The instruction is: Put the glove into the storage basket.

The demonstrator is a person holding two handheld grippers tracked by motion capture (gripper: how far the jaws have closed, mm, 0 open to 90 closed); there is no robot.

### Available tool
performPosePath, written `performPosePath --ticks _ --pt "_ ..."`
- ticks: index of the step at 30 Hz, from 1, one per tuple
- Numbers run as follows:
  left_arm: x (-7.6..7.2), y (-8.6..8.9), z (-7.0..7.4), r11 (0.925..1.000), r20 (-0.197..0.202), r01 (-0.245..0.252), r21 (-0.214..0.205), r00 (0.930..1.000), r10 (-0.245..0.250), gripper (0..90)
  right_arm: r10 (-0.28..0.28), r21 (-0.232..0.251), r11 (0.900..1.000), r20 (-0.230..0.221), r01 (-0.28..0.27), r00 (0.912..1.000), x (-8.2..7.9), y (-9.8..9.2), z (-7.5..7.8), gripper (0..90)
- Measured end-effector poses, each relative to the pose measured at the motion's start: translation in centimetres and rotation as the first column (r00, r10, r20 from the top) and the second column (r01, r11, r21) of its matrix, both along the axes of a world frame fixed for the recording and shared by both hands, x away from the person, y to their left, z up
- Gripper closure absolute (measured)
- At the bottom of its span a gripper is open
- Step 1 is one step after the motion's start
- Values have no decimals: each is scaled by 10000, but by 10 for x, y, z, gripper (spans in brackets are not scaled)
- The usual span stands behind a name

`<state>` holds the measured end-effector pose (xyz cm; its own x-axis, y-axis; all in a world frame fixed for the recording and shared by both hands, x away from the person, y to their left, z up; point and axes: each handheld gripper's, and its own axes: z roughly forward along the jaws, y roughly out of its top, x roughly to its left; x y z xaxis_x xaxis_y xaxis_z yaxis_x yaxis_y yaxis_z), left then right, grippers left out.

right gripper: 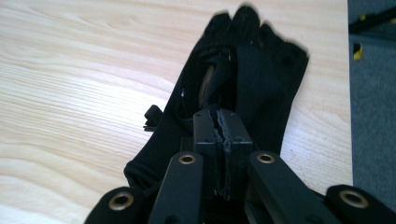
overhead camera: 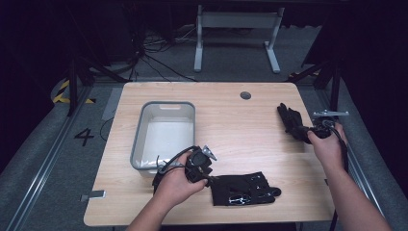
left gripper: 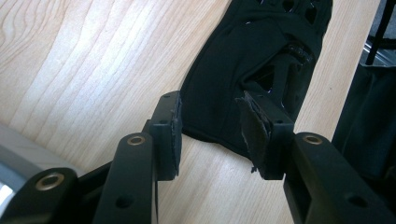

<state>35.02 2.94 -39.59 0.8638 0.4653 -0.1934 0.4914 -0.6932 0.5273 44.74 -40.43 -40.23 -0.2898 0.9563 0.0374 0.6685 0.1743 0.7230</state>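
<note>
My left gripper [left gripper: 212,135] sits at the near edge, jaws apart astride the cuff of a flat black glove [overhead camera: 245,188]. Grey bin [overhead camera: 139,139] just beyond, w/ its contents hard to make out. Farther right, my right gripper [right gripper: 219,135] is clamped tight on a 2nd glove [right gripper: 252,65]; its cuff is hidden under the jaws.

- The surface [overhead camera: 231,120] is pale wood with a wavy grain pattern, and has a small grey round plug [overhead camera: 245,95] near its far edge.
- The bin [overhead camera: 139,139] is grey with a whitish inside.
- Both gloves are black: the near glove [overhead camera: 243,189] shows small shiny glints, and the far glove [overhead camera: 291,120] is plain.
- Each hand-held gripper is black, left [left gripper: 212,135] and right [right gripper: 219,140], with brass-coloured rivets.
- The floor is grey carpet, with a yellow-and-black striped tape [overhead camera: 61,91] and a black "4" [overhead camera: 84,136].
</note>
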Motion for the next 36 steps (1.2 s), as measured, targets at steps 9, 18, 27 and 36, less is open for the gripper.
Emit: performPosePath --ticks 9,18,27,36 --pt "2 -8 0 9997 10 230 12 9997 -230 590 842 444 9950 1055 -893 9908 -36 14 31 881" --pt "3 -12 1 9994 7 339 4 9994 -339 587 2516 738 9618 1416 -2637 9574 -90 52 53 881" --pt "3 -11 2 9994 64 335 -54 9994 -335 587 3880 930 9122 1180 -3992 9141 -126 85 47 881" --pt "2 -9 2 9997 55 256 -33 9997 -256 585 4593 1047 8800 611 -4634 8862 -148 106 28 880"
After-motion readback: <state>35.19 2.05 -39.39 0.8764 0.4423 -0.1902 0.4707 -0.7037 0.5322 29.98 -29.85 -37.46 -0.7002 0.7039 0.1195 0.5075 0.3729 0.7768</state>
